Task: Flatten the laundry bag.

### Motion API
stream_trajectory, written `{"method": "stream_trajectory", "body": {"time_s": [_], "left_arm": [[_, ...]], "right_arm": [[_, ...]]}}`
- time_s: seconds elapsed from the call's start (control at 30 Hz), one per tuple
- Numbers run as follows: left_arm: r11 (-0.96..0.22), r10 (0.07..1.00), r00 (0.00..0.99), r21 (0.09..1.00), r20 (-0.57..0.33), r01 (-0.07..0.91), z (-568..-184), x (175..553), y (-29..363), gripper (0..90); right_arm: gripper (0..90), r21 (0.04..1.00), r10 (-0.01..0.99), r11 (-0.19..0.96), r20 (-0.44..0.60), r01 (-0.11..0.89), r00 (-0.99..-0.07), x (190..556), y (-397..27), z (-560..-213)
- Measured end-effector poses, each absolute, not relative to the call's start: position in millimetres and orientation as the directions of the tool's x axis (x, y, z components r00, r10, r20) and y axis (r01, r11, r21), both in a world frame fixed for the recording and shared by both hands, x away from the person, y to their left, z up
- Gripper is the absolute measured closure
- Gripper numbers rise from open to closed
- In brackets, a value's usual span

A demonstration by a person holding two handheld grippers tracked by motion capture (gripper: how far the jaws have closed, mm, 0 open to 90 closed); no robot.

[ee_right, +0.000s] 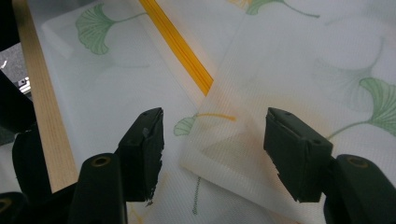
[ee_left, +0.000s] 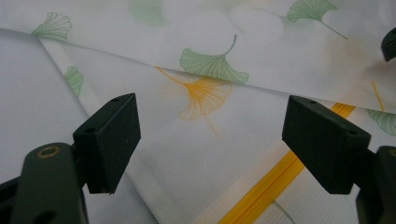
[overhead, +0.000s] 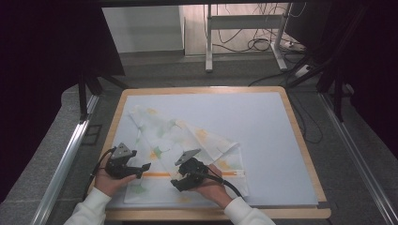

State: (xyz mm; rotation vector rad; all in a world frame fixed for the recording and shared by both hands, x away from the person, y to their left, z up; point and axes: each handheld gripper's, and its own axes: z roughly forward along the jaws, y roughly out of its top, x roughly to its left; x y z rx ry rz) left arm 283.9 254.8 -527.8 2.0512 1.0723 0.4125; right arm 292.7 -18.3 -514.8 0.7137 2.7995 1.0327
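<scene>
A thin white cloth [overhead: 187,136] printed with green and orange ginkgo leaves lies partly folded on the near left of the white mat [overhead: 267,140]. A yellow stripe [overhead: 157,174] runs across its near part. My left gripper [overhead: 143,170] is held low over the cloth's left side, pointing right. In the left gripper view its jaws stand open [ee_left: 210,140] over the cloth [ee_left: 210,60] and stripe [ee_left: 275,182], holding nothing. My right gripper [overhead: 175,184] points left near the stripe. Its jaws are open [ee_right: 215,149] on either side of a folded corner of cloth [ee_right: 224,149], without pressing on it.
The wooden table edge [overhead: 211,214] runs along the near side and appears close by in the right gripper view as a wooden edge [ee_right: 42,116]. Bare mat stretches to the right and back. Beyond the table stand a desk frame [overhead: 244,42] and floor cables [overhead: 263,44].
</scene>
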Motion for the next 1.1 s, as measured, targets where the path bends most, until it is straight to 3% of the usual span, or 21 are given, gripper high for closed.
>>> {"method": "stream_trajectory", "body": {"time_s": [0.47, 0.57, 0.6, 0.83, 1.1], "left_arm": [[-0.358, 0.799, 0.598, 0.750, -0.062, 0.556, -529, 284, 254, 18.6], [-0.359, 0.799, 0.598, 0.749, -0.062, 0.558, -529, 284, 254, 18.5], [-0.362, 0.798, 0.599, 0.747, -0.061, 0.558, -529, 285, 254, 18.5], [-0.362, 0.797, 0.601, 0.747, -0.062, 0.558, -529, 284, 254, 18.5], [-0.357, 0.795, 0.603, 0.755, -0.062, 0.549, -528, 284, 254, 18.6]], "right_arm": [[37.2, 0.592, 0.436, 0.728, -0.012, 0.345, -0.900, 286, -10, -525], [46.6, 0.590, 0.453, 0.733, -0.052, 0.338, -0.890, 285, -10, -525], [46.6, 0.590, 0.453, 0.733, -0.052, 0.338, -0.890, 285, -10, -525], [70.6, 0.612, 0.489, 0.694, -0.017, 0.378, -0.872, 295, -20, -525], [83.0, 0.624, 0.501, 0.677, -0.002, 0.390, -0.865, 299, -24, -524]]}}
